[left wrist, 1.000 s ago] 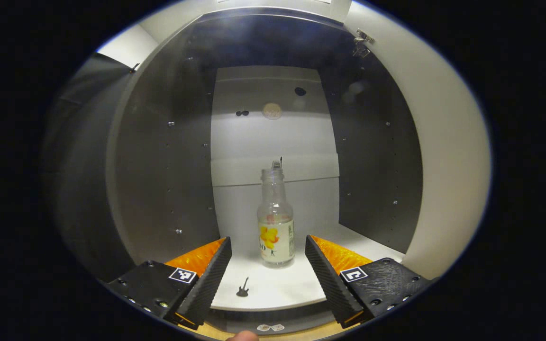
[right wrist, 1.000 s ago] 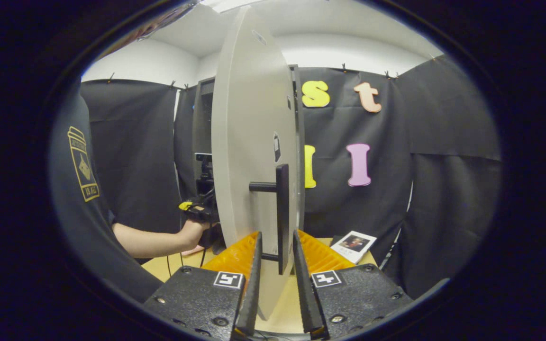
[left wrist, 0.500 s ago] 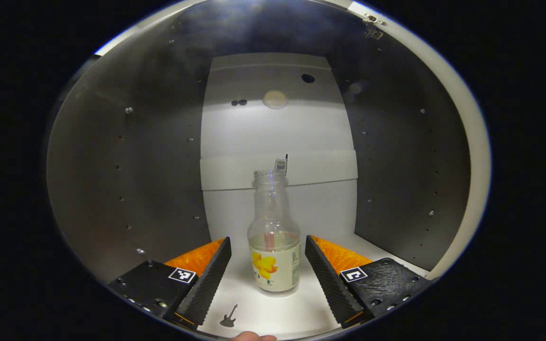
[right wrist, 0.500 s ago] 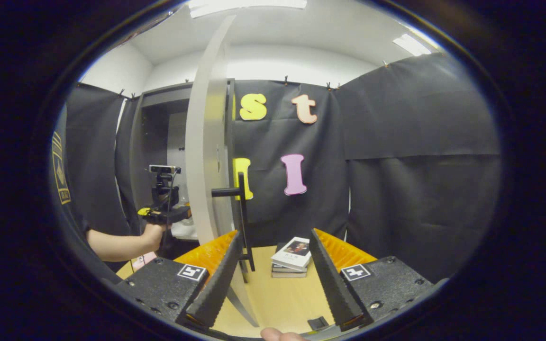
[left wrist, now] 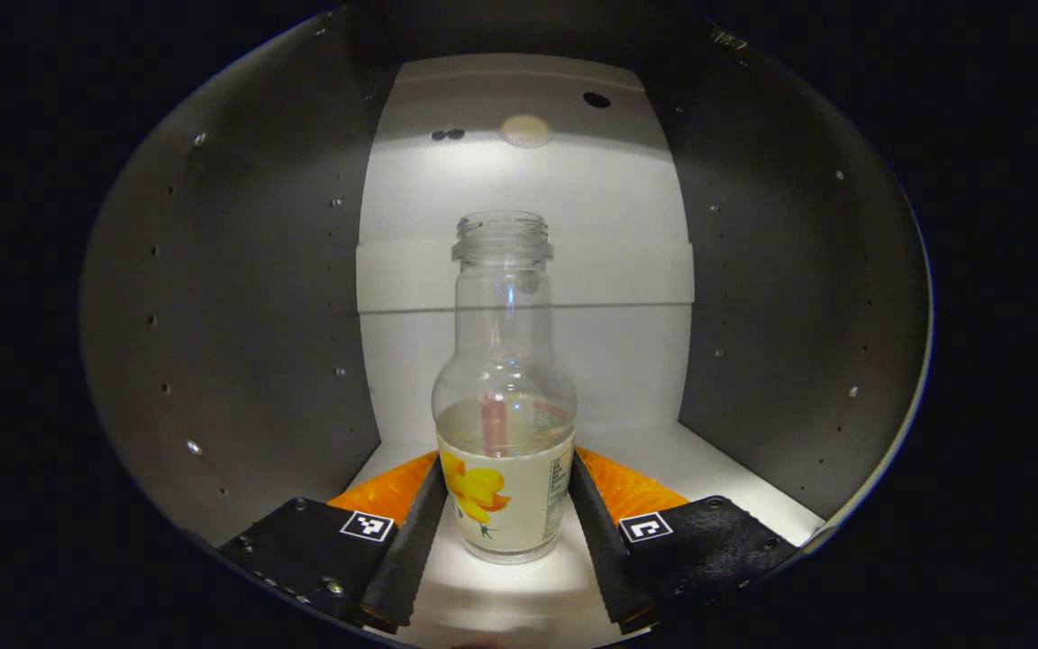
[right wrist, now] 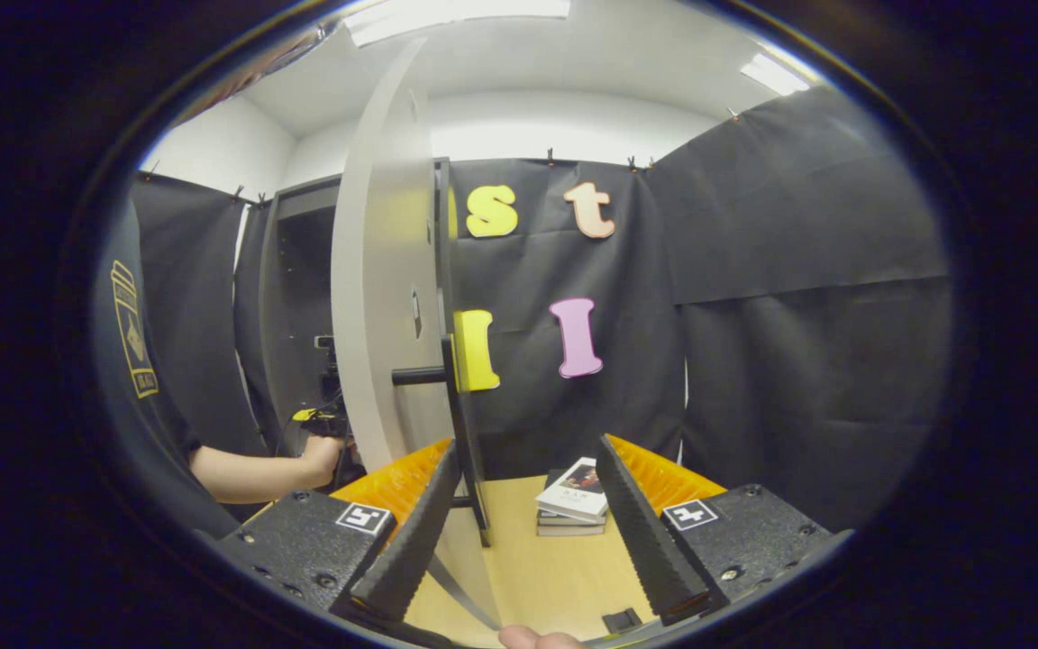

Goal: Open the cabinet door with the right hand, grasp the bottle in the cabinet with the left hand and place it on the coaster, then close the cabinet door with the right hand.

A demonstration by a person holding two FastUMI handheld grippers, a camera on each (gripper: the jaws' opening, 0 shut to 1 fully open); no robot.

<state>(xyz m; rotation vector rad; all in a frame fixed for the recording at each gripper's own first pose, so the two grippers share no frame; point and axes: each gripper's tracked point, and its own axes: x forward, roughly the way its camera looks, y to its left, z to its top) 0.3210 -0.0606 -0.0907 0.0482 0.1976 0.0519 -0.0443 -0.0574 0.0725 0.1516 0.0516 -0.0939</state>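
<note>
A clear glass bottle (left wrist: 503, 424) with a yellow flower label stands upright on the white cabinet floor (left wrist: 735, 482). My left gripper (left wrist: 505, 505) reaches inside the cabinet, and both fingers press against the label's sides. In the right gripper view the white cabinet door (right wrist: 384, 315) stands swung open, seen nearly edge-on. Its black bar handle (right wrist: 460, 424) sits just beside my left fingertip (right wrist: 442, 469). My right gripper (right wrist: 528, 442) is open and holds nothing. Farther off, the left gripper (right wrist: 325, 422) and the hand holding it (right wrist: 319, 451) reach into the dark cabinet (right wrist: 289, 297).
Dark side walls (left wrist: 240, 315) close in on both sides of the bottle, with a white back panel (left wrist: 519, 180) behind. A small stack of books (right wrist: 573, 496) lies on the wooden table (right wrist: 528, 568) by the black cloth wall. A person's sleeve (right wrist: 136, 361) fills the left edge.
My left gripper moved deeper into the cabinet and its fingers closed onto the bottle. My right gripper opened, let go of the door handle and drew back slightly.
</note>
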